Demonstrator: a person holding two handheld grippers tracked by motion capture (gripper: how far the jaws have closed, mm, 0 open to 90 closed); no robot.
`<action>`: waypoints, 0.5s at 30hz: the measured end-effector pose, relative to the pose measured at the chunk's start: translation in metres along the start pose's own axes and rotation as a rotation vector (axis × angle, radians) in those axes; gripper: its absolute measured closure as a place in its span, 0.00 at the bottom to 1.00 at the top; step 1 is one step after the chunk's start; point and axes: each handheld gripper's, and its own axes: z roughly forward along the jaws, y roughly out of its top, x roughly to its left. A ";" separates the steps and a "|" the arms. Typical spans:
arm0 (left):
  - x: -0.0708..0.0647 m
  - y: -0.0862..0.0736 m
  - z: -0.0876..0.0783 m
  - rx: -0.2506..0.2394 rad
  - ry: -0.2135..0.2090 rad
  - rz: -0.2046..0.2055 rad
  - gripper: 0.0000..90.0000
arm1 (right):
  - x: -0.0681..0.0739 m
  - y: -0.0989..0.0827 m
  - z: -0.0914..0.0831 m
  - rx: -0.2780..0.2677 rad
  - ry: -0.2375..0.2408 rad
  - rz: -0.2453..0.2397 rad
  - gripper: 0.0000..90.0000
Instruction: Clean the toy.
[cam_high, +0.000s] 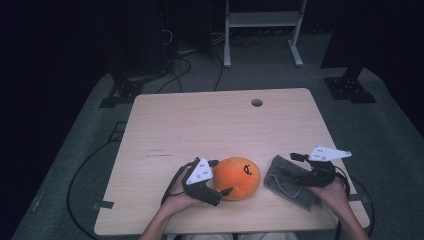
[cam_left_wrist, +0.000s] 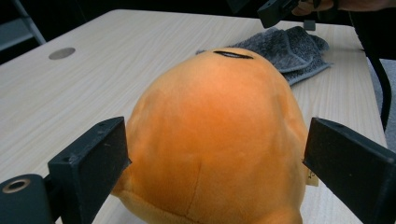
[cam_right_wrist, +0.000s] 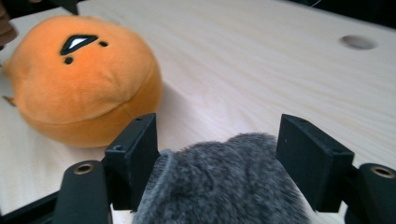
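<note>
- The orange plush (cam_high: 237, 177) lies on the worktop (cam_high: 210, 125), near edge, middle.
- The left gripper (cam_left_wrist: 215, 158) has its jaws spread on both sides of the plush, not pressing it.
- The right gripper (cam_right_wrist: 219, 158) has its jaws released around the grey cloth (cam_high: 287, 180), just right of the plush.

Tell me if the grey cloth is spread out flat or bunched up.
Bunched up. The grey cloth sits in a rumpled heap with folds, and in the right gripper view its mound rises between the right gripper's open fingers.
</note>
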 end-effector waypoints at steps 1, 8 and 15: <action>0.000 0.000 0.000 -0.002 -0.001 -0.001 0.06 | -0.003 0.004 0.005 0.013 0.001 -0.003 0.31; 0.001 -0.001 0.002 -0.009 -0.026 -0.014 0.06 | -0.005 0.000 0.012 0.047 -0.003 -0.001 0.41; -0.003 -0.003 0.009 0.032 0.008 -0.001 0.07 | -0.003 -0.007 0.030 0.203 -0.052 -0.058 0.47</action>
